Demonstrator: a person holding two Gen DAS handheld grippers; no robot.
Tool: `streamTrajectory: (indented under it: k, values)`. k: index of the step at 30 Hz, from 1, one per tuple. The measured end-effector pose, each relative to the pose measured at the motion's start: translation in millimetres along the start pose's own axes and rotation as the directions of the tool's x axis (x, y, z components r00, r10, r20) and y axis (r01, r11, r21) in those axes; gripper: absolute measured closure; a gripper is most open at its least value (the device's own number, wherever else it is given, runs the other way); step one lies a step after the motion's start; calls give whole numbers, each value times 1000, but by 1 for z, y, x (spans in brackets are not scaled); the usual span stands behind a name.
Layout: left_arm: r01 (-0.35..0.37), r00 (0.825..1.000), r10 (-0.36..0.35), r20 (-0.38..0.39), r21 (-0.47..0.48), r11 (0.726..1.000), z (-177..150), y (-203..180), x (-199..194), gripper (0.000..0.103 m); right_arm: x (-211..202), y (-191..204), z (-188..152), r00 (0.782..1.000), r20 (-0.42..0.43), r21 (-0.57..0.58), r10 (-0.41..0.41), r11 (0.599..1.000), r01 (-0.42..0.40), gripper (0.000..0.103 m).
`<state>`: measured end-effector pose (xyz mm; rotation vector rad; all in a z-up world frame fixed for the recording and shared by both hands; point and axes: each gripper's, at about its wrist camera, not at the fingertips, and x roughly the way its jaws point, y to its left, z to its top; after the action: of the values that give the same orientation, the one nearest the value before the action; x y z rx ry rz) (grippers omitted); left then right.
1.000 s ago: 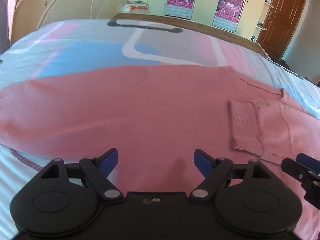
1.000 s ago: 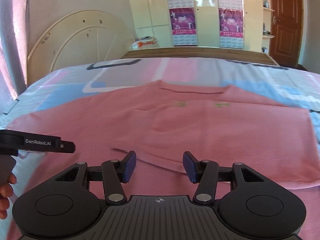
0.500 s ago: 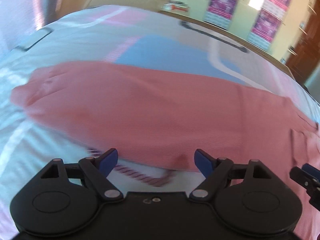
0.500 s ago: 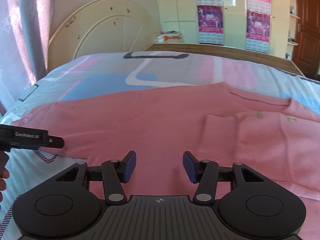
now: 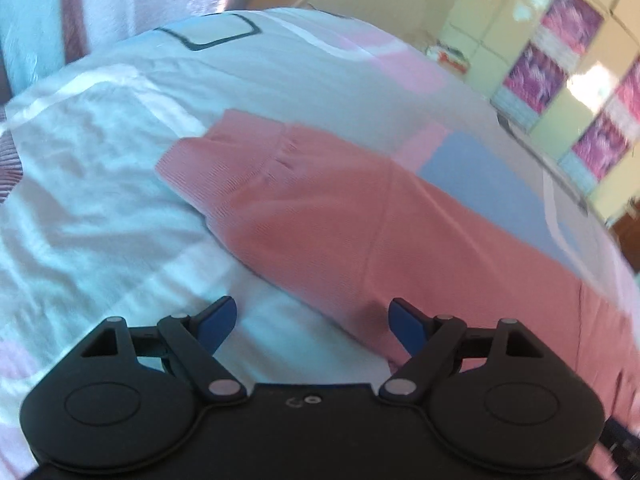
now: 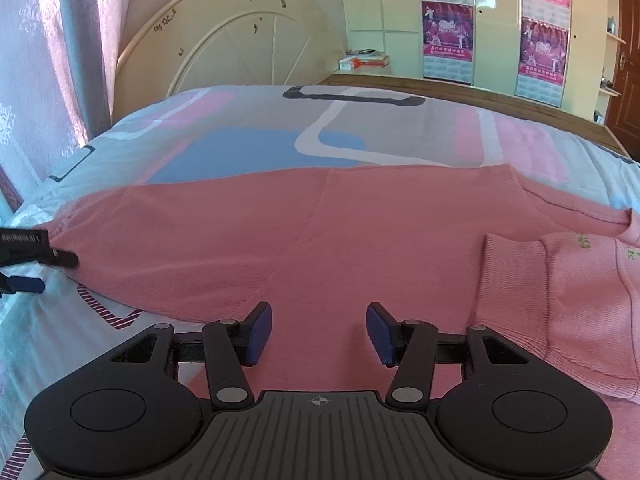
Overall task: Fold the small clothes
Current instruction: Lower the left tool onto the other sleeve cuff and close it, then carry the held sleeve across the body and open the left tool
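Note:
A pink knit sweater (image 6: 320, 232) lies flat on the bed. Its left sleeve stretches out to the left, and the ribbed cuff (image 5: 224, 156) shows in the left wrist view. The other sleeve is folded across the body, its cuff (image 6: 512, 276) at the right in the right wrist view. My left gripper (image 5: 312, 320) is open and empty, low over the sleeve's lower edge. It also shows at the left edge of the right wrist view (image 6: 28, 260). My right gripper (image 6: 319, 334) is open and empty above the sweater's body.
The bed sheet (image 6: 248, 124) is patterned in white, blue, pink and grey. A curved headboard (image 6: 240, 40) and curtains (image 6: 48, 60) stand at the left. A cupboard with posters (image 6: 444, 36) and a door (image 6: 628, 40) are beyond the bed.
My left gripper has swung left along the outstretched sleeve toward its cuff. My right gripper has also shifted left, from the folded sleeve to the sweater's body. Both stayed open.

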<state>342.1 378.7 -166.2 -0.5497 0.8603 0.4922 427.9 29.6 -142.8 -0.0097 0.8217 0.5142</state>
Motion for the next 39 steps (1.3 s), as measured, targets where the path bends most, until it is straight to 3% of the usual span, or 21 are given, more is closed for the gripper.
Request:
streamTrajectory:
  k: [4, 8, 11, 13, 18, 23, 26, 29, 32, 39]
  values:
    - [38, 999, -36, 32, -52, 998, 9, 10, 6, 13, 8, 4, 2, 1000, -10, -9, -2, 1000, 2, 51]
    - [80, 994, -74, 78, -83, 993, 16, 16, 15, 17, 14, 7, 3, 1000, -11, -10, -5, 1000, 5, 51]
    - [125, 986, -113, 119, -99, 987, 18, 23, 16, 41, 18, 7, 4, 1000, -8, -18, -17, 1000, 17, 50]
    - [128, 985, -112, 128, -126, 984, 19, 28, 18, 62, 20, 6, 4, 1000, -5, -20, -31, 999, 31, 51]
    - [124, 985, -104, 137, -152, 981, 20, 33, 21, 92, 28, 4, 4, 999, -11, -32, -53, 998, 53, 51]
    - [156, 975, -139, 175, -89, 984, 24, 11, 6, 95, 43, 1, 1, 997, -43, -46, -58, 997, 56, 50]
    - [204, 956, -207, 208, 39, 978, 27, -28, -13, 95, 36, -7, 5, 999, -27, 9, -19, 1000, 19, 50]
    - [269, 931, -302, 204, 172, 947, 22, -79, -29, 95, 22, -18, 8, 1000, 16, 53, -13, 999, 12, 50]
    - [352, 899, -408, 161, 293, 889, 5, -141, -40, 95, 2, -34, 10, 998, 52, 89, -21, 996, 16, 50]
    - [511, 812, -583, -24, 511, 691, -76, -288, -41, 95, -57, -100, -1, 985, 109, 187, -135, 976, 113, 50]
